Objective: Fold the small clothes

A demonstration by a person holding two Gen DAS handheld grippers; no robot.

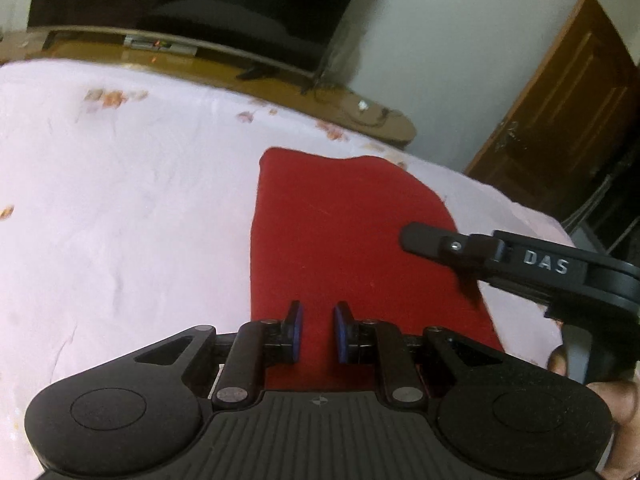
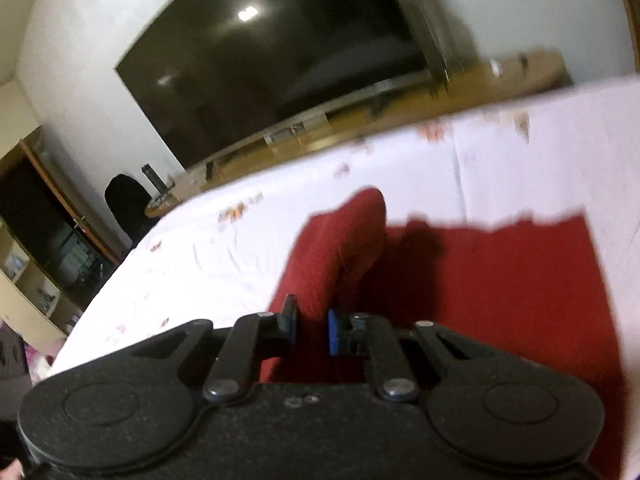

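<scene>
**Red garment mid-fold on the bed**

While the red garment point(image 1: 352, 248) lies on the bed point(image 1: 120, 200), over its pale sheet with small floral prints, a fold looks to be under way. In the right wrist view a flap of the red cloth rises between the fingers of the right gripper point(image 2: 312, 326), and the blue pads sit close on either side of it, so that gripper seems to be pinching the raised edge; the blur there makes the exact contact hard to confirm. The left gripper point(image 1: 318, 332) hangs low over the near end of the cloth, its pads drawn nearly together with only a narrow gap between them. Red fabric shows through that gap, but whether any cloth is caught in it I cannot tell.

By my reading, the step in hand is lifting one side to carry it across the rest. The next move calls for keeping the pinch firm, drawing the flap over the flat part, and laying it down with its edges lined up, while the left side steadies the near hem.

The near edge of the garment is hidden under both gripper bodies. What kind of garment it is cannot be made out. A television point(image 2: 272, 60) stands beyond the bed.
</scene>
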